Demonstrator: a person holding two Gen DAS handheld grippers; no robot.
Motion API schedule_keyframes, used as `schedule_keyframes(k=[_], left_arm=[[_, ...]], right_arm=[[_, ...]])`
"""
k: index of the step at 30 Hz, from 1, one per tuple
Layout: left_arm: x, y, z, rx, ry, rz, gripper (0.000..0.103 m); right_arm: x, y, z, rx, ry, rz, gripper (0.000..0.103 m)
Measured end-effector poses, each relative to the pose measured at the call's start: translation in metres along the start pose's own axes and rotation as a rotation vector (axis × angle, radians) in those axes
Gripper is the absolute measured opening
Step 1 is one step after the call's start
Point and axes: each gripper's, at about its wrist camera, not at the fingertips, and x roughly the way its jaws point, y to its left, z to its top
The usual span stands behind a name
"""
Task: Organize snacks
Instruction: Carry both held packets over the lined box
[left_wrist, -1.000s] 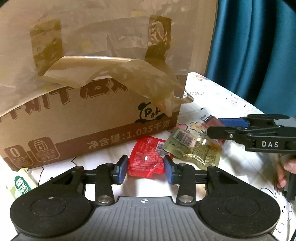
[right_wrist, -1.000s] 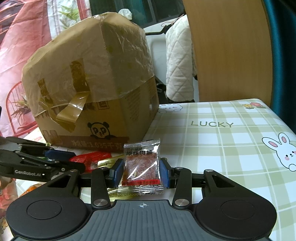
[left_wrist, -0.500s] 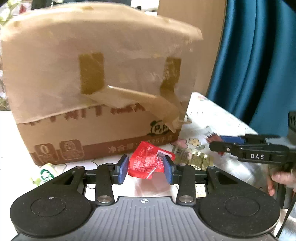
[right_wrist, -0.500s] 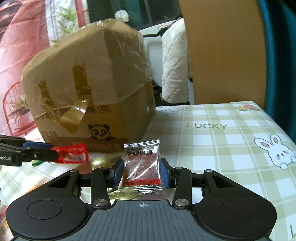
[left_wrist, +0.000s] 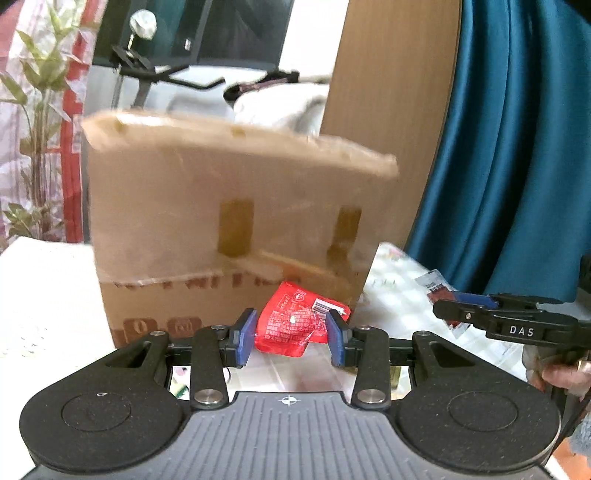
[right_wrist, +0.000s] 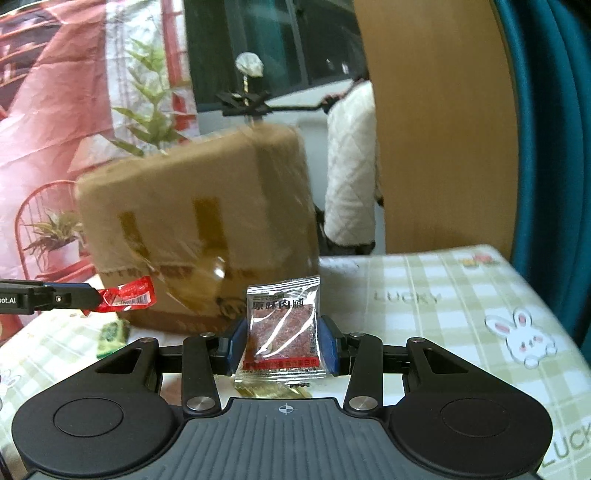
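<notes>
Cardboard box (left_wrist: 229, 236), wrapped in clear film with tape strips, stands on the checked counter (right_wrist: 443, 314); its inside is hidden. Left gripper (left_wrist: 291, 332) has its fingers clamped on a red snack packet (left_wrist: 291, 325), held up in front of the box. Right gripper (right_wrist: 282, 347) is clamped on a clear jerky packet (right_wrist: 282, 332) above the counter. A green packet (right_wrist: 110, 334) lies beside the box.
</notes>
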Motion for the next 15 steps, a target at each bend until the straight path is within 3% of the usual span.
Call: schedule_keyframes(k=[8,15], left_arm=[[-0.045,0.001,0.031,0.004,-0.146,0.021,0.043],[-0.049,0.008,0.091,0.039,-0.261,0.066,0.043]], right_arm=[[-0.016,0.033,0.050,-0.070,-0.092,0.049,0.039],[-0.005,0.054,0.115,-0.115,-0.159,0.103,0.039]])
